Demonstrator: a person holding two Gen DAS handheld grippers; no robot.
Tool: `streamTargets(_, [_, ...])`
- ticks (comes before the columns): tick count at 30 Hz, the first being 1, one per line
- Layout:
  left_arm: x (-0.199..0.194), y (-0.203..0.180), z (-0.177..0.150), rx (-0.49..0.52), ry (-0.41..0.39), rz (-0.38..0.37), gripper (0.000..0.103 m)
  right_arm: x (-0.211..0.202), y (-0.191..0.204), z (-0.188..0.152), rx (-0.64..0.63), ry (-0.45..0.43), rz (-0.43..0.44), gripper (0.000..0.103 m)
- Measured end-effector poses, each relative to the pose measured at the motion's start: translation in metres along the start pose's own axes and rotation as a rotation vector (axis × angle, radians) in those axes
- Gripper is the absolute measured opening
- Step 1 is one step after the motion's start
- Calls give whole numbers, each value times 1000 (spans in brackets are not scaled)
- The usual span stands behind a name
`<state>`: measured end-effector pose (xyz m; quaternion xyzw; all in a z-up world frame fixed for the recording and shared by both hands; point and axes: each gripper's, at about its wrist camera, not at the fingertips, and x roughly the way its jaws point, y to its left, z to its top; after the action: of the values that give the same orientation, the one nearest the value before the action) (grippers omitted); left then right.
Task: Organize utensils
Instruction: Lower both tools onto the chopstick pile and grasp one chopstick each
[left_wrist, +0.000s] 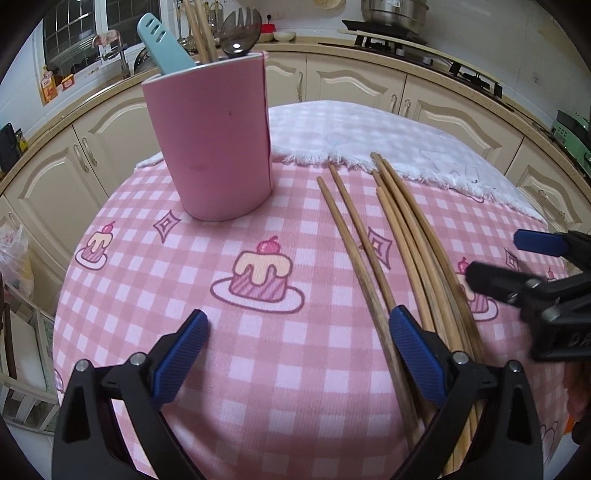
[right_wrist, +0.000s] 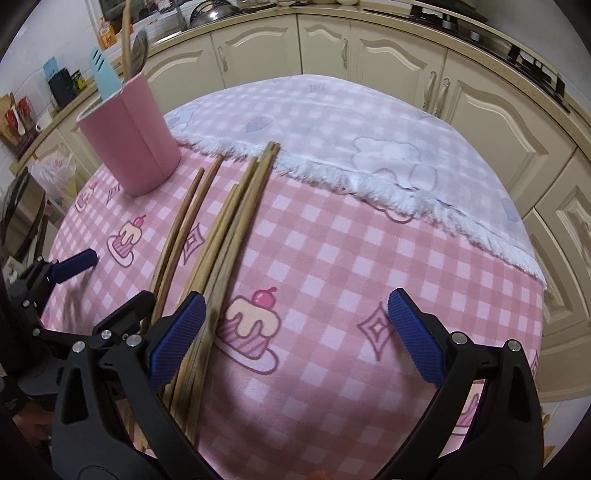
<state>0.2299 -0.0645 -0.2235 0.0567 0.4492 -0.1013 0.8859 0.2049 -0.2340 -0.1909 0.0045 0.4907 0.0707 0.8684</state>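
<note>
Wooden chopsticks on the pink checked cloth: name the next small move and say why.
Probably shift the open left gripper right over the loose wooden chopsticks and close on one; they lie flat beside the pink utensil cup, and neither the left nor the open right gripper holds anything.

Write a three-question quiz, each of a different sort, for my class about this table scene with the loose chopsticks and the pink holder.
1. True or false: the left gripper holds a chopstick.
2. Which item stands in the tall pink cylindrical utensil holder? A) light blue slotted plastic spatula B) whisk C) red ladle
3. Fill in: the loose brown wooden chopsticks lie on the pink checked ____ with cake drawings.

Key
1. False: its jaws stand open and empty, and so do those of the right gripper.
2. A
3. tablecloth
</note>
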Motion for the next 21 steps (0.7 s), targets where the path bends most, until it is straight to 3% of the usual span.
streamTargets(9, [0,-8,-3,40,11,7,88,8,-2,-3,-25,31,-38,97])
streamTargets(16, [1,1,7,56,25,-1,70,6,-11,3,-5,46,-86,97])
streamTargets(21, [11,-1,23,122,58,-10,69,15,-7,19,-7,71,-82,92])
